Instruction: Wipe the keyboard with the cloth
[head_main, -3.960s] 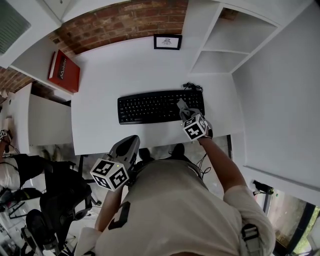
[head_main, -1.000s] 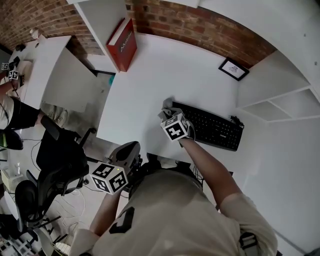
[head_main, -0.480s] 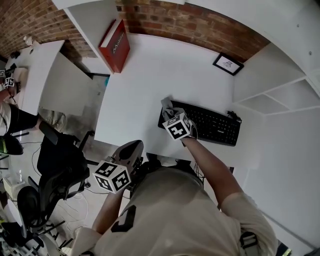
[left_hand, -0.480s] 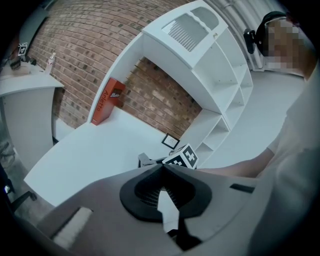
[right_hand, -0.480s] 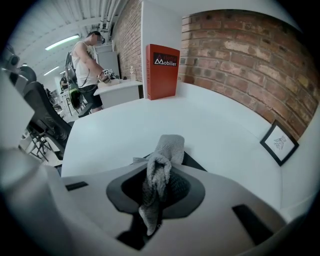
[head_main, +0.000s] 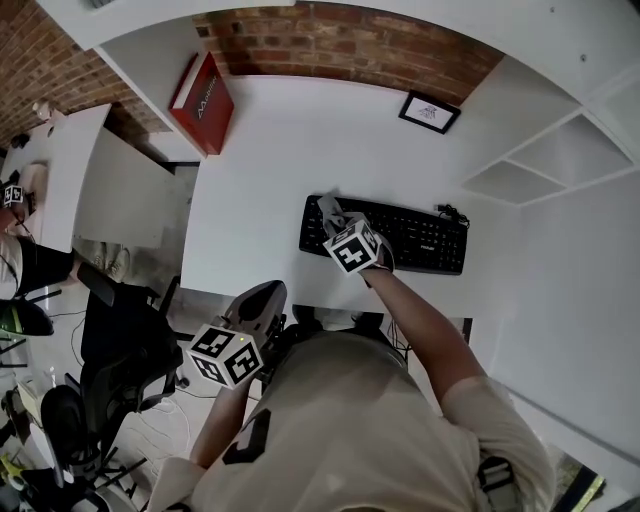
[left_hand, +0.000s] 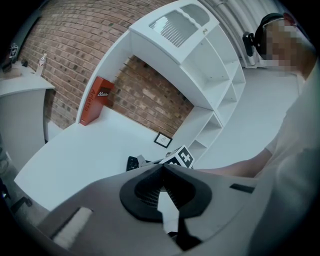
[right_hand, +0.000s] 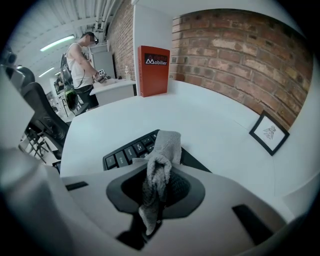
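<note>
The left tongs (left_hand: 162, 167) are nearest, held off the near edge of the surface (head_main: 270, 160), over the floor beside the person's body; their jaws are pressed together at the tips with nothing between them; a black office chair (head_main: 120, 335) stands on the floor to the left.

Further on, the right tongs (right_hand: 160, 172) reach over the near edge of the surface, clamped tight on a grey cloth (right_hand: 162, 150); the cloth is pinched in its middle, one end hanging back between the jaws and the other bunched out past the tips; that bunched end sits over the keys at the left end of the keyboard (head_main: 410, 238) and seems to touch them, though contact is not certain.

The keyboard is black and lies flat along the near edge of the surface, toward its right side; a dark cable (head_main: 445, 212) is bundled at its far right corner.

Beyond it the white surface runs bare to the far edge; a small black picture frame (head_main: 426, 111) leans there right of the middle, and a red book (head_main: 200, 90) stands upright at the far left corner; a brick wall (head_main: 340, 40) rises behind both; white shelves (head_main: 540, 160) close off the right side.

Far off to the left, in the right gripper view, another person (right_hand: 80, 55) stands at a separate white table (right_hand: 112, 86).
</note>
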